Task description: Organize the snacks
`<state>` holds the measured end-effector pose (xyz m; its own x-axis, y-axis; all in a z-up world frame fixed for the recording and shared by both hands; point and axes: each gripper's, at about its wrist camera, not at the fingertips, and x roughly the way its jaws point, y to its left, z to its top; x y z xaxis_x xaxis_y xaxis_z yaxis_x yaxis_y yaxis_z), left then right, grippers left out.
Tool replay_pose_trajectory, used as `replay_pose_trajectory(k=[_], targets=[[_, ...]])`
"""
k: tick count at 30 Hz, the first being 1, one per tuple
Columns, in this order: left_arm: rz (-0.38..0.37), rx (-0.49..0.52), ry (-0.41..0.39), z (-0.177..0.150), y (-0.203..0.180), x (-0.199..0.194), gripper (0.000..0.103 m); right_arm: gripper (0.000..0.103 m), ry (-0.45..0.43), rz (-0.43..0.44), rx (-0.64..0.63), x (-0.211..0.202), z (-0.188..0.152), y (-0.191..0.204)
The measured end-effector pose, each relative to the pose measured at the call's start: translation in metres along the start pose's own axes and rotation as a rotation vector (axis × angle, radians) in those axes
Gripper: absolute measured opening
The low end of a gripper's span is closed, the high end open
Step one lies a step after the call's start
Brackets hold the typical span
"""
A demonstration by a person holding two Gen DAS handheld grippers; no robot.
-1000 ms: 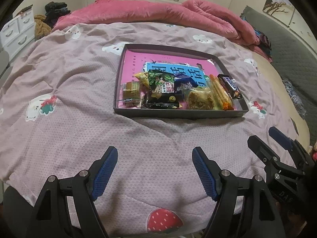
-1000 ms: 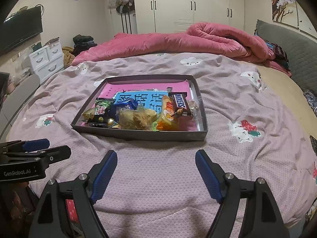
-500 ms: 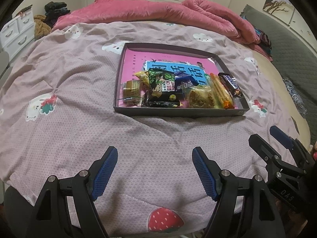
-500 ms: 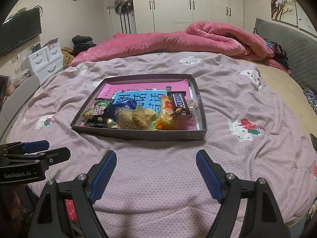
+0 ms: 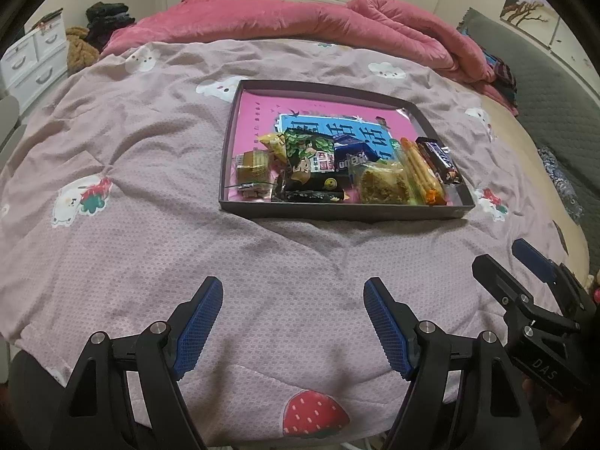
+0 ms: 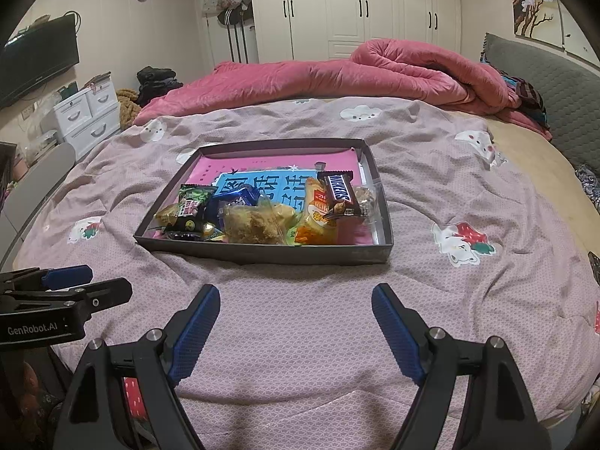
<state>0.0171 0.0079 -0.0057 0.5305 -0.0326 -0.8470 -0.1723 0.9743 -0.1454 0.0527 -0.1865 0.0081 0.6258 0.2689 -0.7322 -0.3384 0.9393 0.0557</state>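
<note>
A shallow dark tray (image 5: 345, 213) (image 6: 262, 253) lies on the bed with a pink book (image 5: 258, 112) inside. Several snacks crowd its near side: a Snickers bar (image 6: 339, 194) (image 5: 437, 159), an orange packet (image 6: 317, 217), a clear bag of brown floss cake (image 5: 384, 185) (image 6: 255, 227), a green-black packet (image 5: 309, 167) (image 6: 191, 206), a blue packet (image 5: 352, 157). My left gripper (image 5: 292, 315) is open and empty, well short of the tray. My right gripper (image 6: 294, 318) is open and empty, also short of it.
The lilac bedsheet (image 5: 131, 187) with cartoon prints covers the bed. A rolled pink quilt (image 6: 375, 75) lies at the far side. White drawers (image 6: 86, 112) stand left, wardrobes (image 6: 356, 7) behind, a grey headboard (image 6: 555, 86) right.
Both grippers have stayed open and almost still; the views have shifted only slightly. The tray and snacks have not moved.
</note>
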Motion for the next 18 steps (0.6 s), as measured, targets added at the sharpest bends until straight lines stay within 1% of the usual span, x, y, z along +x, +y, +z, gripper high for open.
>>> replay_pose_trajectory(k=[18], targets=[[0.054, 0.015, -0.009, 0.0003, -0.0004, -0.0003, 0.079, 0.086, 0.002, 0.001, -0.001, 0.0001, -0.0007, 0.0019]])
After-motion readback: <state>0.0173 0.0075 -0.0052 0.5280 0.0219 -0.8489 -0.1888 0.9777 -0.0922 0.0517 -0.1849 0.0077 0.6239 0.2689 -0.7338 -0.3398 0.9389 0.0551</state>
